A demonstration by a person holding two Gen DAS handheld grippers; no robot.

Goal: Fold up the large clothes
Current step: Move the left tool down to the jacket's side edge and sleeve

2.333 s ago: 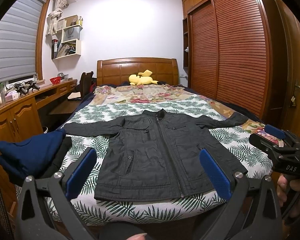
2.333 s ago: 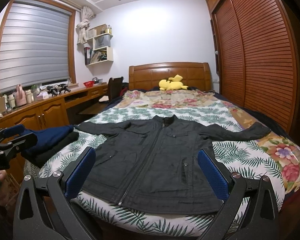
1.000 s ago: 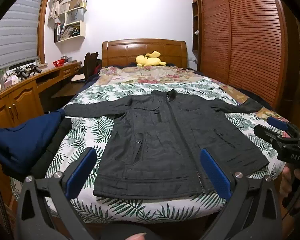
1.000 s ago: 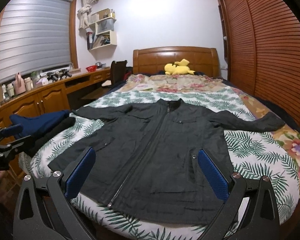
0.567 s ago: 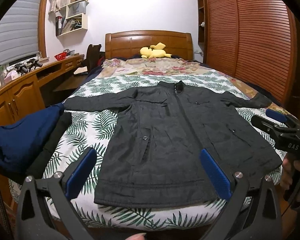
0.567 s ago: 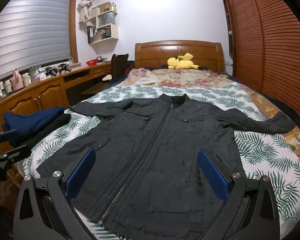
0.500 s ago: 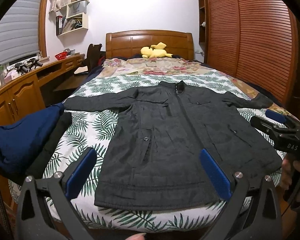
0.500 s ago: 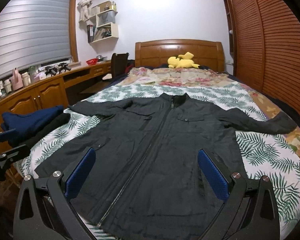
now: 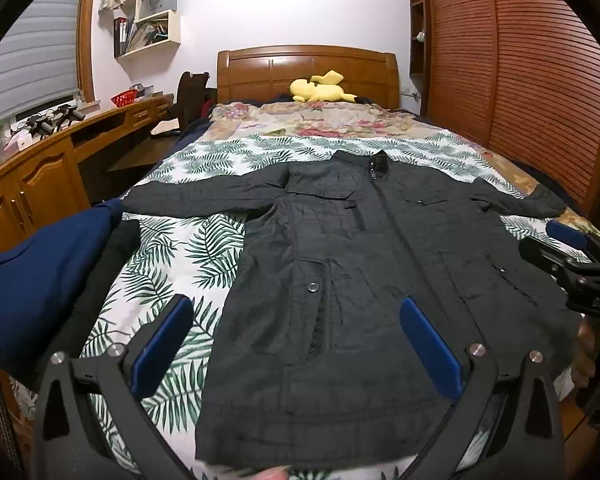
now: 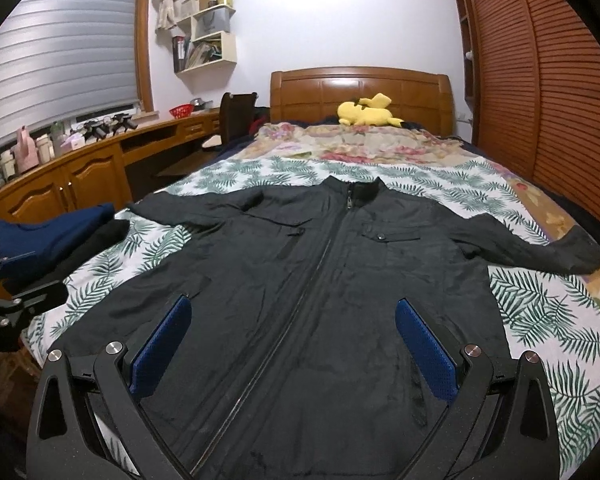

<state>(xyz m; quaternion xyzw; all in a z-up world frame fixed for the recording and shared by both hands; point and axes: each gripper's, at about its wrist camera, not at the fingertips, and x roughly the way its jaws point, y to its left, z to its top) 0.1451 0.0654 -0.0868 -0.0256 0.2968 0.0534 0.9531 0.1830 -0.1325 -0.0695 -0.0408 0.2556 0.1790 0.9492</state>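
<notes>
A dark grey zip jacket (image 9: 364, 264) lies flat, front up, on the leaf-print bedspread (image 9: 188, 248), sleeves spread to both sides and hem at the near edge. It also fills the right wrist view (image 10: 320, 300). My left gripper (image 9: 296, 344) is open and empty, just above the jacket's lower left front. My right gripper (image 10: 292, 344) is open and empty, low over the jacket's lower front by the zip. The right gripper also shows at the right edge of the left wrist view (image 9: 572, 264).
A stack of folded dark blue and black clothes (image 9: 44, 276) sits at the bed's left near corner. A yellow plush toy (image 9: 320, 88) lies by the wooden headboard. A wooden desk and cabinets (image 10: 72, 184) run along the left; louvred wardrobe doors (image 9: 520, 80) stand on the right.
Both grippers have moved forward and lower toward the jacket, which now looks larger. Both stay open. The jacket has not moved.
</notes>
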